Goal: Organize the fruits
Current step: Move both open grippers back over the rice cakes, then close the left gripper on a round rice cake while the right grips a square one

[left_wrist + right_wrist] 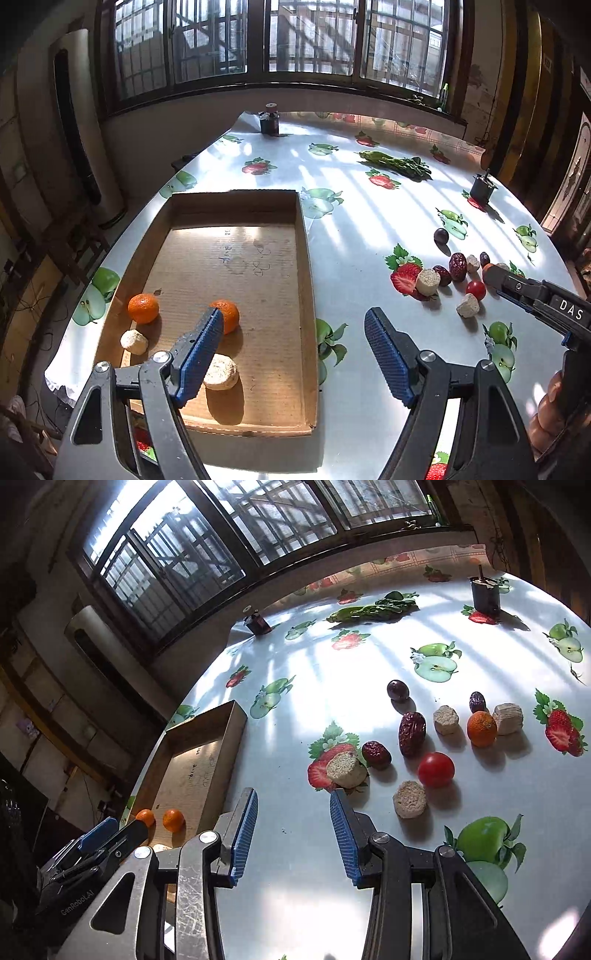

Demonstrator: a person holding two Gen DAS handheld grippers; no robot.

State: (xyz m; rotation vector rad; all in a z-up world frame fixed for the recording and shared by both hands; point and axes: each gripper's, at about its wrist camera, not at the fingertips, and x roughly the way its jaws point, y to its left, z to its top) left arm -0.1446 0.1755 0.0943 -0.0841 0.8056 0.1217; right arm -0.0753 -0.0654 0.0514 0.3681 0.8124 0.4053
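Looking across the worktop point(354, 229) with its fruit-print cloth, I see the cardboard tray point(308, 295) lying at its left side. My left tool point(293, 328) hangs above the tray's near end, jaws wide apart and empty. My right tool point(293, 814) hovers over bare cloth just short of the loose pile, jaws likewise apart with nothing between them. Inside the tray sit two mandarins point(143, 308), one partly behind my left finger, plus two pale round chunks point(221, 372). Out on the cloth, right of the tray, lie a third mandarin point(481, 728), a cherry tomato point(436, 769), red dates point(412, 733), a dark plum-like fruit point(398, 690) (hard to identify), and more pale chunks point(409, 799).
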